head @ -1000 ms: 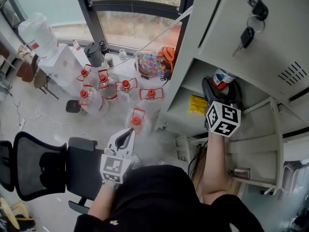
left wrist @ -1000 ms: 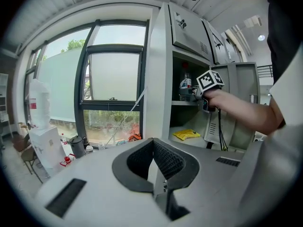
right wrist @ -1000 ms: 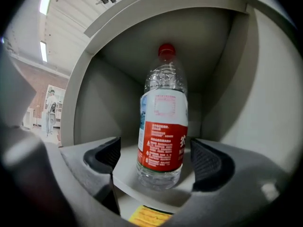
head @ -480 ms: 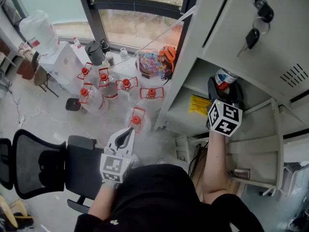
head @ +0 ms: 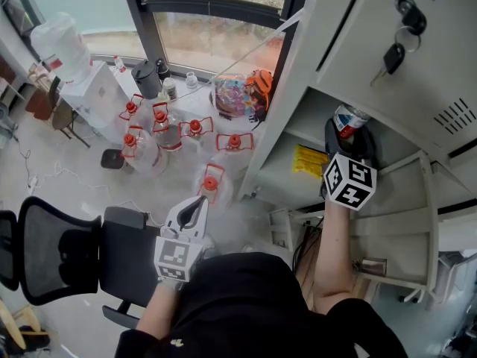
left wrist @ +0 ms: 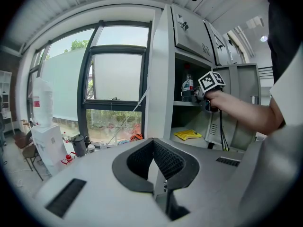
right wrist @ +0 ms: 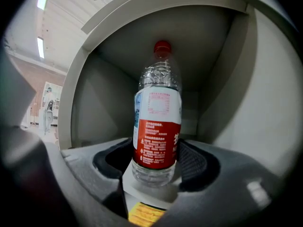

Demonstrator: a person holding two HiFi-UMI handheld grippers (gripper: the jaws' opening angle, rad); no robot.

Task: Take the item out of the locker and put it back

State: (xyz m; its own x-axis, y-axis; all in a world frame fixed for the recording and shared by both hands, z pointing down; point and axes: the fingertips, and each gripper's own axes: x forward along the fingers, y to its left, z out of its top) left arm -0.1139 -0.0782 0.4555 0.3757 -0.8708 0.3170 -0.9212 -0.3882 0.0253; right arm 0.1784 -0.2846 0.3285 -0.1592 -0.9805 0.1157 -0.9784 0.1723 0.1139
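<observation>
1. On the right gripper (right wrist: 156,161), the two dark fingers (right wrist: 198,163) have just been closing. Now they press on both sides of a bottle (right wrist: 157,122), low down near its bottom.
2. The bottle is clear, with a red cap and a red and white label. It stands straight up.
3. The bottle is inside the locker (right wrist: 239,79), in the upper space. Grey walls are close around it.
4. A cube (head: 349,182) with black and white squares sits on the back of the right gripper. Behind it, a bare arm (head: 332,259) reaches from the person into the locker.
5. In the next space down, a yellow cloth (head: 308,160) lies flat on the shelf.
6. The locker door (head: 440,73) is open, and keys (head: 393,54) hang from its lock.
7. On the left gripper (left wrist: 153,143), the fingers (left wrist: 137,163) are pressed together. Nothing is between them.
8. The left gripper is held low on the person's left side, well apart from the locker. It points toward the window (head: 216,39).
9. Big water jugs (head: 168,136) with red caps stand on the floor by the window. A black chair (head: 56,256) is near the left gripper.
</observation>
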